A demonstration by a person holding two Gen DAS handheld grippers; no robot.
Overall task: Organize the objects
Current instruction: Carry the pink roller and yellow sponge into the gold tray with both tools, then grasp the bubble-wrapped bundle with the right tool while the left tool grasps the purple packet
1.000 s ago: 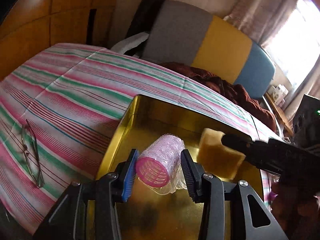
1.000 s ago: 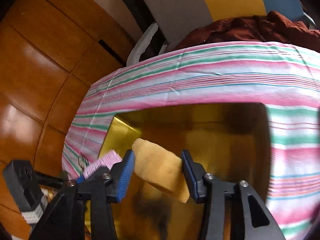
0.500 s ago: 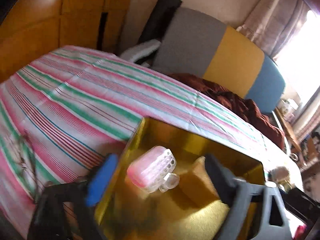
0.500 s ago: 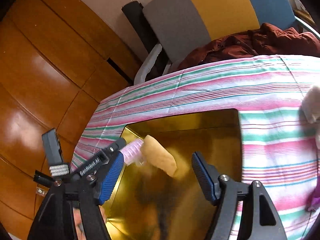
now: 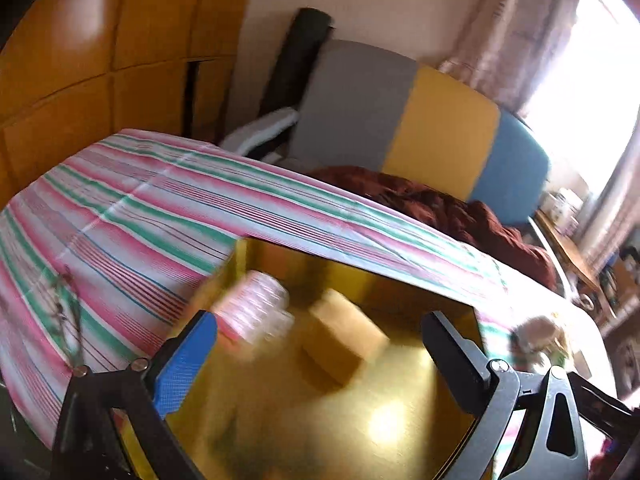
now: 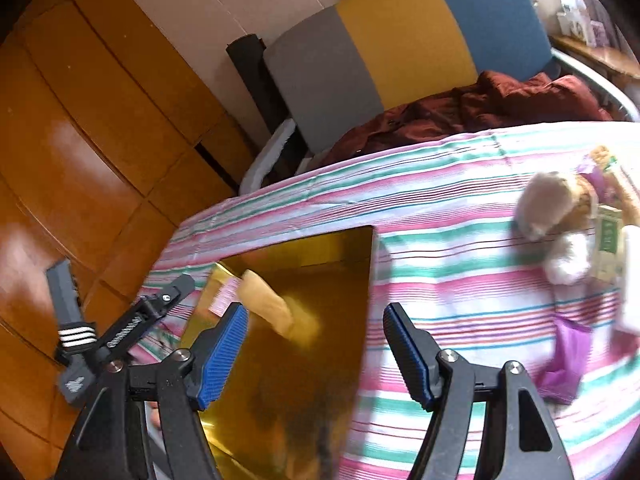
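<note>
A gold tray (image 5: pixel 360 268) sits on the striped tablecloth. Inside it lie a pink hair roller (image 5: pixel 252 312) and a yellow sponge (image 5: pixel 344 336), side by side, both blurred. My left gripper (image 5: pixel 318 320) hovers above the tray's near part, its jaws opening wide, and they touch neither object. In the right wrist view the sponge (image 6: pixel 276 308) and roller (image 6: pixel 224 296) rest in the tray (image 6: pixel 320 264) at its left side. My right gripper (image 6: pixel 315 312) is open over the tray's right part with nothing between its fingers. The left gripper (image 6: pixel 160 304) shows at that tray's left edge.
Folded glasses (image 5: pixel 66 320) lie on the cloth left of the tray. Right of the tray are a plush toy (image 6: pixel 556 216), a green carton (image 6: pixel 608 240) and a purple wrapper (image 6: pixel 564 360). A grey, yellow and blue chair back (image 6: pixel 380 52) with maroon cloth stands behind the table.
The left gripper let go of the pink roller and the right let go of the sponge. Both now lie in the tray. Both grippers drew back and up, and the right swung rightward.
</note>
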